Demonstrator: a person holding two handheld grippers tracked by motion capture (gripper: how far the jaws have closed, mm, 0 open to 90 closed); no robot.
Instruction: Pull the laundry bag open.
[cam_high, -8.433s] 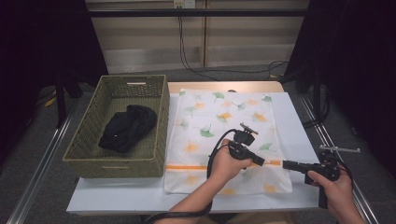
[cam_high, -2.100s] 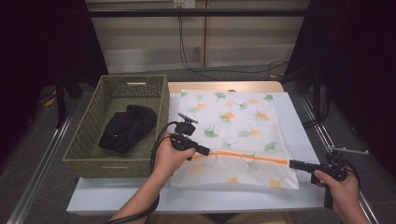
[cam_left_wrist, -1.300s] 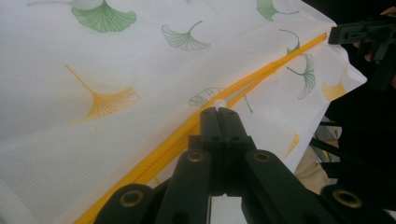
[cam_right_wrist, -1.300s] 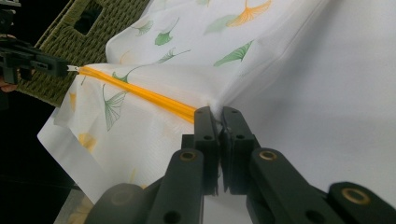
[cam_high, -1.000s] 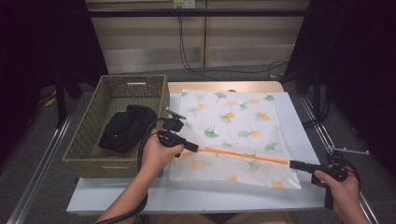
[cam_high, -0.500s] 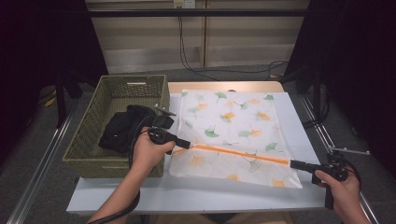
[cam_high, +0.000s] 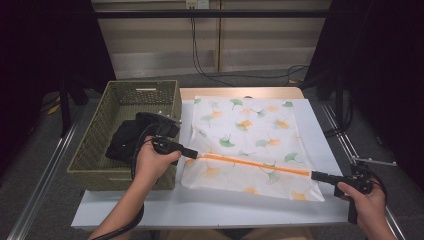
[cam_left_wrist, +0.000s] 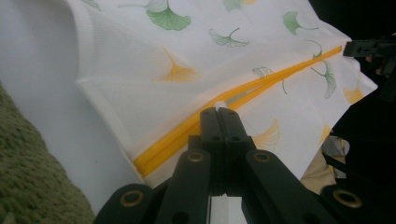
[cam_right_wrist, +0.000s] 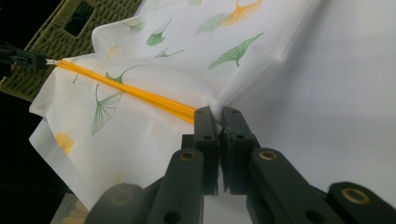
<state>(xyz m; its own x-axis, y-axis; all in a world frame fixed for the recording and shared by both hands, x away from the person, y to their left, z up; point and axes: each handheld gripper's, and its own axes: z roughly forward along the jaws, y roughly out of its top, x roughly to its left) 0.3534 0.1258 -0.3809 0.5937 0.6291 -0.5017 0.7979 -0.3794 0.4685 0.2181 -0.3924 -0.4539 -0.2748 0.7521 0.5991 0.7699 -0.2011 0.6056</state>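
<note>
A white mesh bag (cam_high: 250, 125) printed with ginkgo leaves lies on the table, an orange zipper (cam_high: 250, 164) running across its near part. My left gripper (cam_high: 194, 155) is shut on the white zipper pull (cam_left_wrist: 219, 102) at the bag's left end, right beside the basket. My right gripper (cam_high: 315, 175) is shut on the bag's right corner, where the zipper (cam_right_wrist: 130, 93) ends. The zipper line is stretched taut between the two grippers. In the left gripper view the two yellow zipper strips (cam_left_wrist: 261, 84) stand slightly parted beyond the pull.
A green woven basket (cam_high: 142, 85) holding a black garment (cam_high: 125, 140) stands at the left, touching the white table (cam_high: 225, 210). Rails run along both table sides. Cables hang on the far wall.
My left gripper has slid left along the zipper from the bag's right part to its left end by the basket. The right gripper has stayed put at the right corner.
</note>
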